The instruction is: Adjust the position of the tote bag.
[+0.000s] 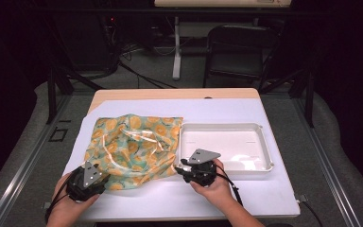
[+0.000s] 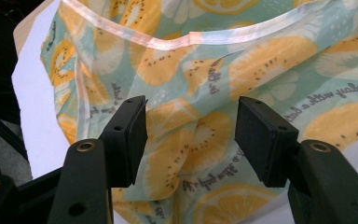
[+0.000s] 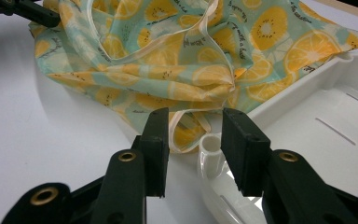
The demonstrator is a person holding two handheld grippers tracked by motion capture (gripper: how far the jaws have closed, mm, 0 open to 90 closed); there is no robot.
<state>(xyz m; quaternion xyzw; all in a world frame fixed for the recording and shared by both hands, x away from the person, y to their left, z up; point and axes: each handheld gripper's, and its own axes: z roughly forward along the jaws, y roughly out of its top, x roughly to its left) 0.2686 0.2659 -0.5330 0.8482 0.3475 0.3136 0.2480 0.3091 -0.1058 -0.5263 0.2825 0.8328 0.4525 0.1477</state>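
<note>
A: Start at the left gripper (image 2: 191, 140). Its fingers (image 2: 128, 135) are spread wide, with a fold of the fruit-print cloth bag (image 2: 205, 93) lying between them in the left gripper view, but neither pad presses on it.

B: And the right gripper (image 3: 193, 149)?

A: Its fingers (image 3: 157, 144) are parted too, pinching nothing. In the right gripper view a pale loop of the bag's trim (image 3: 186, 128) lies just ahead of the gap, and the rounded corner of the white tray (image 3: 212, 149) sits at the lower centre between them.

B: Where's the bag overall?

A: In the high view it lies crumpled on the counter (image 1: 137, 198), left of centre, its right edge touching the tray's (image 1: 264, 142) left wall. The left gripper (image 1: 94, 177) is at the bag's lower left corner, the right gripper (image 1: 194, 171) at its lower right, near the tray.

B: So how should the grasp go?

A: I'd judge each side should close on the hem or trim rather than loose cloth, which would likely slide. The right side should aim at the trim loop and keep off the tray's corner, or it may pinch plastic. Take both corners before lifting, so the bag rises evenly.
</note>
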